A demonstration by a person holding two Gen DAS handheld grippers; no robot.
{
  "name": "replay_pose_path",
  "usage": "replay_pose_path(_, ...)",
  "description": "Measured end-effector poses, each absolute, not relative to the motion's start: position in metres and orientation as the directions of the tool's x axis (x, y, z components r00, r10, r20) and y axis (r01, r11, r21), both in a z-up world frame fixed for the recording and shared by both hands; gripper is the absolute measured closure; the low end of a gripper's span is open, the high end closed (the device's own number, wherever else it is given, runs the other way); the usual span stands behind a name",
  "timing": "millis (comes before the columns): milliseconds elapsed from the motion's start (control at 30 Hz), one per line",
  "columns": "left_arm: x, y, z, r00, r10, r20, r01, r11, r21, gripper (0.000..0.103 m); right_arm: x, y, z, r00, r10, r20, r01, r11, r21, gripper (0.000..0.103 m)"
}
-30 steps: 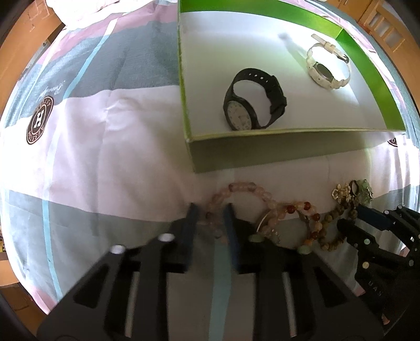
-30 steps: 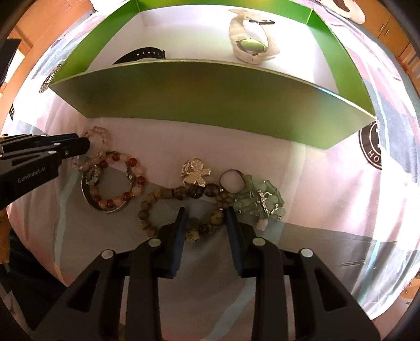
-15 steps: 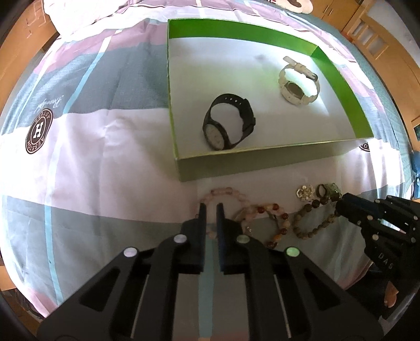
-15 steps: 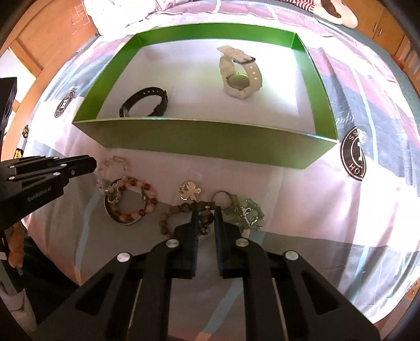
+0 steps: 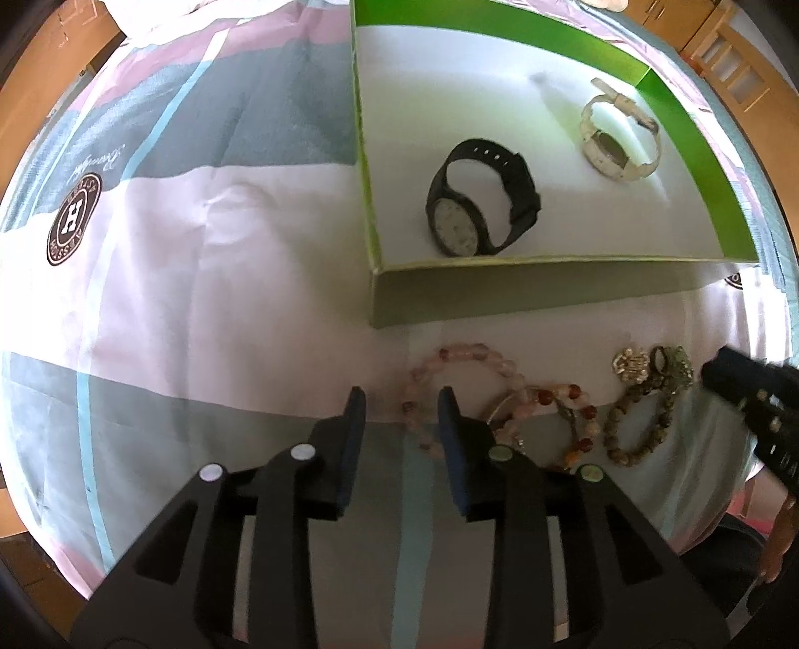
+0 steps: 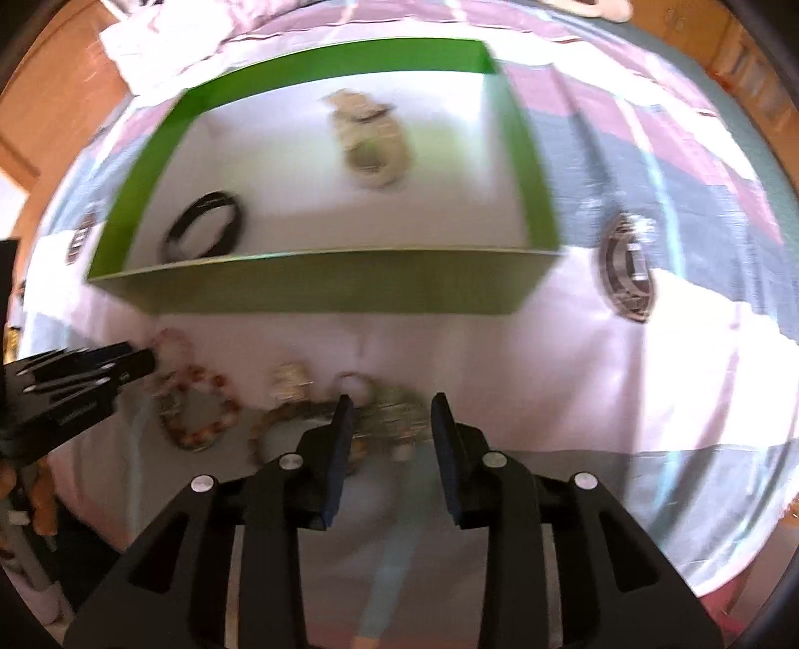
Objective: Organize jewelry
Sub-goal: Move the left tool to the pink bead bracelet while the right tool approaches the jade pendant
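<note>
A green box [image 5: 499, 294] with a white floor holds a black watch [image 5: 479, 199] and a white watch [image 5: 619, 145]. In front of it on the bedspread lie a pink bead bracelet [image 5: 459, 364], a red and peach bead bracelet [image 5: 564, 419], a brown bead bracelet [image 5: 639, 424] and a green jewel piece [image 6: 394, 414]. My left gripper [image 5: 402, 399] is open, its jaws on either side of the pink bracelet's near edge. My right gripper [image 6: 392, 404] is open just above the green piece. The right wrist view is blurred.
The box [image 6: 319, 284] stands on a bedspread with pink, grey and white blocks and round logo badges [image 5: 74, 219]. A silver flower brooch [image 5: 630, 362] and a ring [image 6: 352, 387] lie among the bracelets. Wooden furniture [image 5: 734, 35] is at the edges.
Both grippers were shut half a second ago and have opened. Both have dropped closer to the jewelry; the right one has shifted right, over the green piece.
</note>
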State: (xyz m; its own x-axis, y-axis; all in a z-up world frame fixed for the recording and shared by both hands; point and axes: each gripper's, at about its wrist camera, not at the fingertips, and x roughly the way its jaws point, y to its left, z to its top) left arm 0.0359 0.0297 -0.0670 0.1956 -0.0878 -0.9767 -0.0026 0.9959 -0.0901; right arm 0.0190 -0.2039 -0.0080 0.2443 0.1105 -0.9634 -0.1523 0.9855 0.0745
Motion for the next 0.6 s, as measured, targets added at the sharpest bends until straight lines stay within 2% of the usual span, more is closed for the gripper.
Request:
replay_pose_path(67,0.041,0.025,-0.072,0.193,-0.081,-0.978,-0.002,0.997,-0.083,0.072,0.022,-0.217,-0.012,0.231,0.084,-0.969,-0.126,0.990,0.056,0.071)
replay_pose_path(267,0.045,0.019,-0.076,0.195,-0.066,-0.979,0.008,0.998,-0.065,0.072,0.030,-0.225,-0.038,0.147,0.154,-0.977,-0.106,0.985,0.139,0.071)
replay_pose_path(433,0.045,0.012,-0.079,0.195,-0.059,-0.979,-0.003,0.998,-0.061,0.073,0.034,-0.223,-0.039,0.191,0.048,-0.980,-0.144,0.989,0.020,0.072)
replay_pose_path(533,0.043,0.023,-0.078,0.203,-0.041,-0.978,-0.035,0.998,-0.049,0.077,0.035,-0.233,-0.035,0.217,0.034,-0.975,-0.096,0.995,0.013,0.080)
replay_pose_path(600,0.044,0.032,-0.076,0.213,-0.004,-0.977,-0.064,0.998,-0.018,0.078,0.042,-0.241,-0.030,0.233,0.027,-0.972,-0.064,0.998,0.012,0.080)
